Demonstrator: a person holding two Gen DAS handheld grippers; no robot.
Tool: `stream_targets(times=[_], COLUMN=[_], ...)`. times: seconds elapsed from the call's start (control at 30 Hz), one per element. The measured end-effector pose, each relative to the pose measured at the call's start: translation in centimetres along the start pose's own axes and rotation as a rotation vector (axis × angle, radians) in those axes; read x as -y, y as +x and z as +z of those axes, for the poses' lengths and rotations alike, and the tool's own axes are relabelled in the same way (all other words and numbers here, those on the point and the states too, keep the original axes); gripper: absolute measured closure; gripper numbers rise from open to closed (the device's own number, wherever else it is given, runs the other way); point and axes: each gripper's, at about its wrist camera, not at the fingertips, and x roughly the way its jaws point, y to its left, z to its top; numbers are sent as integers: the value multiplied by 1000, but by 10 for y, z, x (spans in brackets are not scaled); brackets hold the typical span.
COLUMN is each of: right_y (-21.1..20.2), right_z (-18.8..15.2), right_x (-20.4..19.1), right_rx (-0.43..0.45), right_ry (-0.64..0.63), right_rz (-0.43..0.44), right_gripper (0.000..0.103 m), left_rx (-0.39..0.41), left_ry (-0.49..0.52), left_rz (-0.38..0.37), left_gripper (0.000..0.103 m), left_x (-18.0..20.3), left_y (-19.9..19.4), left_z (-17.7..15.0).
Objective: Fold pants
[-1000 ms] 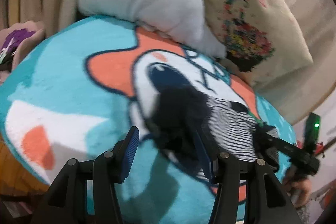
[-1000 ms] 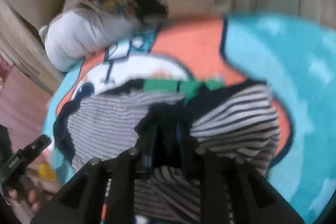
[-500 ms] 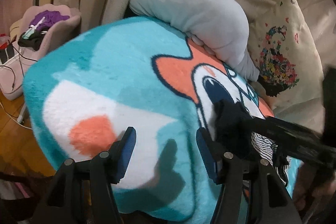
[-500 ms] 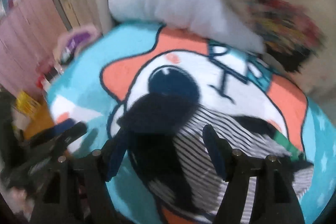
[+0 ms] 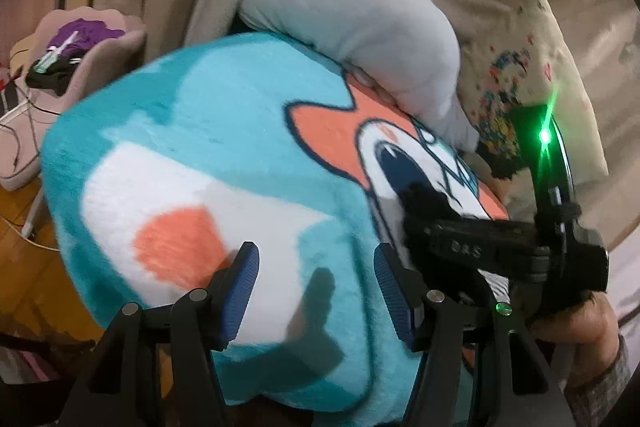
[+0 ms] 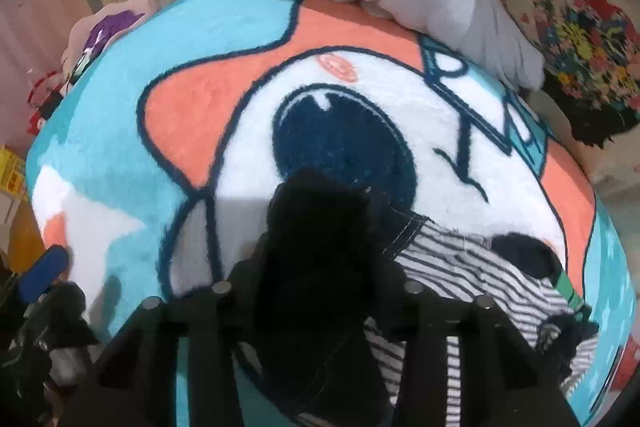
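Observation:
The pants are black-and-white striped with dark parts and a green tag, bunched on a cartoon fleece blanket. In the right wrist view my right gripper is buried in a dark fold of the pants; its fingertips are hidden by the cloth. In the left wrist view my left gripper is open and empty over bare turquoise blanket, left of the pants. The right gripper shows there at the right, with dark cloth at its tip.
A grey plush pillow and a floral cushion lie at the blanket's far edge. A pink shell-shaped tray with purple items and cables sits at the left. Wood floor shows below the blanket's left edge.
My right gripper was open above the pants half a second ago and is now down in the dark fold. My left gripper has stayed open over bare blanket, shifted slightly.

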Motion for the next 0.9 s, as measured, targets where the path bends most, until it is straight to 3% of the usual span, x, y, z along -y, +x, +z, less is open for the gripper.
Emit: stream_targets(times=[0.13,0.23,0.3,0.43,0.47,0.5,0.57,0.67,0.9], right_y=[-12,-29,-38,-58,-64,-68,-75,-89,-106], right_z=[2,-1,-4,-14,-18,-20,-27,-44,-108], right_x=[18,49,63,84,92,100,118,150,250], right_rx=[29,80,111,174,194,208,236,284,357], right_ry=[40,147,184,224,237,248,283,347,567], right_rz=[93,210,249,299,315,328,355,388,431], right_gripper=[80,81,81,81,81,81,81,81,81], left_rx=[-37,-48,-50,-40,-50,-59,-76,-69,-150], left_ry=[64,130,178,275,292,306,348,408,535], left_rz=[-33,-67,-96,-101,-107,-110,-126,-151,-236], left_gripper=[40,39,31,30,34,49,65,65,65], left_x=[27,53,71,110,118,127,148,182,262], left_y=[10,20,30,49,53,55,57,55,75], left_z=[-10,-17,-22,-29,-29,-29,-30,-33,-59])
